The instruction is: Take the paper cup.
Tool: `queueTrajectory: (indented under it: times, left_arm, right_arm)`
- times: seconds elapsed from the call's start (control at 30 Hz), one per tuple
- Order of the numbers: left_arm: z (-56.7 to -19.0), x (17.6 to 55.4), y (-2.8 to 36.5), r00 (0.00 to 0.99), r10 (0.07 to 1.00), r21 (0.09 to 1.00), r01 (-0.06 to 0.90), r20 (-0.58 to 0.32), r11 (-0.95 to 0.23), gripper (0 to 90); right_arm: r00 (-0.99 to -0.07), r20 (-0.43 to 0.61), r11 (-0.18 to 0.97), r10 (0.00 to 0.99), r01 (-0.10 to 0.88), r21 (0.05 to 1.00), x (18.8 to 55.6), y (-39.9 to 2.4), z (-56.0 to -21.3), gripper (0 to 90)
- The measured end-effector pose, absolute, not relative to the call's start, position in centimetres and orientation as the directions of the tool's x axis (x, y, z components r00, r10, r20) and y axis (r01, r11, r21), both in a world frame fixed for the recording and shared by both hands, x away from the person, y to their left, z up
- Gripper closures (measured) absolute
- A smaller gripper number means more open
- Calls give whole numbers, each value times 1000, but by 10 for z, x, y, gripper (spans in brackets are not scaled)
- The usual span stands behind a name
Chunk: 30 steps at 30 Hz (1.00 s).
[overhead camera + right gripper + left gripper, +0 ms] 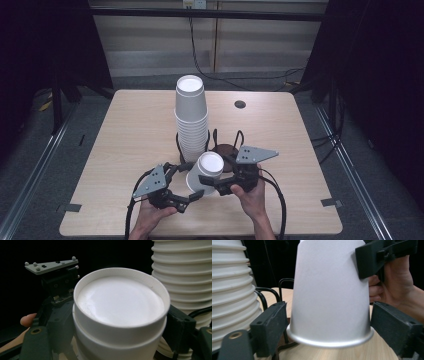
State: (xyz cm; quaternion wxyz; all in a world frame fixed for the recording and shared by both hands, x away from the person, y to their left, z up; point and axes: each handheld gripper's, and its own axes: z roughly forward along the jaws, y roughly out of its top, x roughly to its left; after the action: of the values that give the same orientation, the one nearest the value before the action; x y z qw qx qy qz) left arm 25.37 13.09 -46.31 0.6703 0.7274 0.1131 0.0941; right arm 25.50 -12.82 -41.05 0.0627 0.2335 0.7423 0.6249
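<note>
Inverted paper cup (205,172) between both grippers, right gripper (220,184) apparently clamped near its base, left gripper (192,196) spread around its rim.

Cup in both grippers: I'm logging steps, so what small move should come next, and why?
Probably carry the cup back over the holder's bare base beside the stack. The cup hangs tilted, bottom up, just in front of that base. The right gripper clamps its upper wall and the left gripper has its jaws on either side of the rim, so it looks supported.
</note>
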Motion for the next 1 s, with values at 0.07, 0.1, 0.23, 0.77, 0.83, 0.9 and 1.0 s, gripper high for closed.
queueTrajectory:
  times: [0.07,0.1,0.23,0.77,0.83,0.9,1.0]
  left_arm:
    - [-464,255,128,960,280,996,42,-16,-85,113]
    - [-464,255,128,960,280,996,42,-16,-85,106]
    - [-465,258,123,962,271,995,52,-26,-90,92]
    - [-465,261,122,969,244,995,60,-40,-75,133]
    - [-465,261,122,970,240,995,62,-42,-76,141]
    - [-465,261,123,971,238,994,62,-41,-84,147]
    - [-464,262,124,971,235,993,71,-48,-91,151]
  right_arm:
    - [-887,196,115,419,266,957,255,-126,-411,225]
    - [-887,196,115,419,266,957,255,-126,-411,225]
    - [-893,197,115,406,264,958,256,-123,-411,225]
    - [-896,211,94,390,267,959,256,-119,-412,218]
    - [-896,214,93,389,269,958,256,-119,-413,211]
    - [-895,216,93,389,271,958,256,-119,-413,207]
    - [-896,229,102,381,287,953,258,-118,-414,169]
